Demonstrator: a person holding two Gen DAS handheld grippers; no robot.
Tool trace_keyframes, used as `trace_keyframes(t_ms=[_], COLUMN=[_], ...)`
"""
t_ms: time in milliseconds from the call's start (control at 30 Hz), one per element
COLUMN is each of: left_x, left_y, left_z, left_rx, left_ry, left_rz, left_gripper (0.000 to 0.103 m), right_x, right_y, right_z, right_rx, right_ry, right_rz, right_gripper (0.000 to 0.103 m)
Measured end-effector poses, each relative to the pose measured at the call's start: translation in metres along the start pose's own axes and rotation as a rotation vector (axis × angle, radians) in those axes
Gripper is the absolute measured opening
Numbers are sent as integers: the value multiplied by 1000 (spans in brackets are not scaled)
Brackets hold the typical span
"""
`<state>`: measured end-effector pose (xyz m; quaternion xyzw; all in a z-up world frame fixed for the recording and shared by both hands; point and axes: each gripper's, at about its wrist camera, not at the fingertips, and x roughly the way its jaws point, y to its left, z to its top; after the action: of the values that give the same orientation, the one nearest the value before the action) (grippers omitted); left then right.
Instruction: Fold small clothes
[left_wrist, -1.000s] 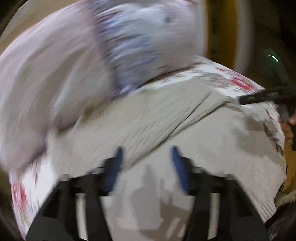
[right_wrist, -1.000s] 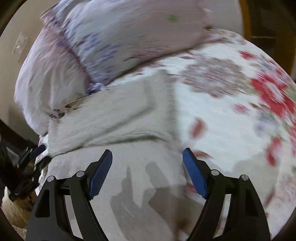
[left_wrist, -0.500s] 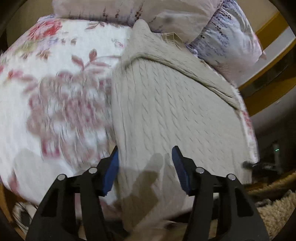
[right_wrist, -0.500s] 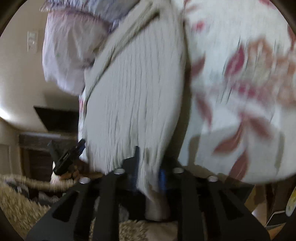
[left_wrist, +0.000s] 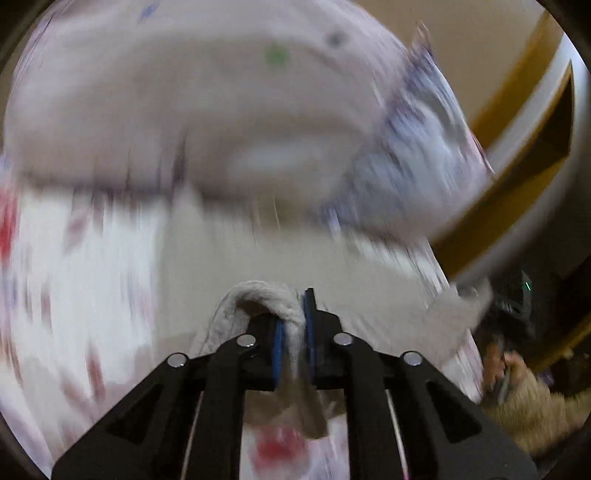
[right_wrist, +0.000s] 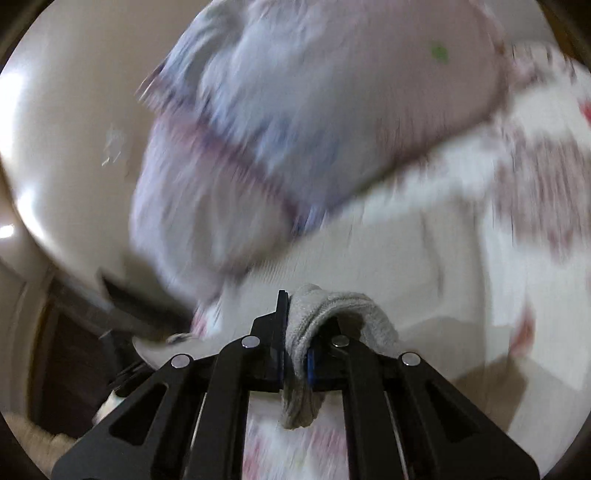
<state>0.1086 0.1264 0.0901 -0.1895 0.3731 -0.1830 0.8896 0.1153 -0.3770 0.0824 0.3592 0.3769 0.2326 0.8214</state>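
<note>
A cream cable-knit sweater (left_wrist: 258, 258) lies on a floral bedspread (left_wrist: 92, 266). My left gripper (left_wrist: 293, 332) is shut on a bunched edge of the sweater, which loops over its left finger and hangs below the pads. My right gripper (right_wrist: 295, 339) is likewise shut on a bunched edge of the sweater (right_wrist: 332, 306), with knit draped over its right finger. The rest of the sweater (right_wrist: 369, 266) spreads flat ahead of both grippers. Both views are heavily blurred.
Large pale lilac pillows (left_wrist: 221, 103) (right_wrist: 314, 110) fill the area just beyond the sweater. A wooden frame (left_wrist: 517, 155) and the bed's right edge show in the left wrist view. A wall (right_wrist: 66, 129) and dark furniture (right_wrist: 74, 350) lie to the left in the right wrist view.
The left gripper, open half a second ago, has shut on the sweater's edge. The right one stays shut on it. Both have lifted the edge and swung toward the pillows.
</note>
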Motion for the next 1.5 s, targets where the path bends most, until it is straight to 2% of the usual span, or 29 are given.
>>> trace_keyframes(t_ms=[33,67,100,133,200,267,333,433,467,500,533,567,600,633,733,867,933,967,1000,1033,1067,1100,1133,1200,1267,1333,1433,1467,1500], left_x=[15,25,31,33,31,37,51,74,78,83,84,86,92,90,77,93,137,152,178,198,208,205,198,172,157,156,173,177,186], left_y=[5,12,18,26,42,62,80,85,83,77,74,74,72,62,0,-111,-182,-199,-227,-245,-255,-256,-254,-235,-201,-169,-148,-144,-151], left_z=[20,31,35,37,30,20,6,-6,-8,-8,-9,-10,-9,-6,7,27,26,24,18,10,2,-1,-2,-2,-2,-10,-29,-36,-44], left_rx=[-12,-40,-61,-76,-90,-128,-183,-240,-251,-248,-260,-307,-365,-357,-256,-149,-117,-108,-94,-98,-114,-119,-108,-59,-35,-69,-110,-113,-114], left_ry=[-18,-19,-17,-17,8,69,144,192,185,167,154,166,174,153,87,66,117,138,194,262,304,299,269,160,140,197,309,329,340], left_rz=[39,75,122,162,189,194,166,111,104,93,104,50,4,13,-66,-294,-405,-423,-463,-479,-495,-508,-506,-372,-183,-84,-30,-37,-56], left_gripper=[41,55,74,76,78,78,76,76,78,68,50,19,15,14,14,13,16,18,26,31,31,37,57,78,79,79,79,79,80], right_x=[12,22,37,37,34,25,21,14,12,11,13,13,12,10,-4,-30,-36,-41,-43,-44,-43,-43,-41,-37,-23,-5,23,30,32], right_y=[-10,-17,-25,-30,-36,-36,-40,-52,-55,-56,-56,-56,-55,-55,-58,-72,-77,-80,-83,-87,-92,-96,-99,-107,-113,-115,-113,-109,-107], right_z=[14,21,27,28,19,7,0,-7,-9,-10,-6,-3,-1,0,7,24,31,36,40,43,47,48,50,51,51,49,44,42,41], right_rx=[27,54,102,132,174,126,119,159,162,165,165,161,156,152,132,136,145,146,145,146,161,176,192,220,251,254,224,205,188], right_ry=[-25,-25,-15,-11,-20,-18,2,15,16,19,23,31,38,43,37,-7,-27,-37,-39,-33,-15,-2,10,41,110,180,256,257,254], right_rz=[-42,-83,-165,-195,-191,-235,-253,-235,-230,-223,-218,-213,-207,-201,-201,-214,-217,-216,-216,-215,-207,-195,-180,-144,-116,-114,-134,-121,-124], right_gripper=[16,43,59,73,75,77,77,78,78,78,78,78,78,78,78,78,78,78,78,80,87,90,94,98,99,99,98,95,86])
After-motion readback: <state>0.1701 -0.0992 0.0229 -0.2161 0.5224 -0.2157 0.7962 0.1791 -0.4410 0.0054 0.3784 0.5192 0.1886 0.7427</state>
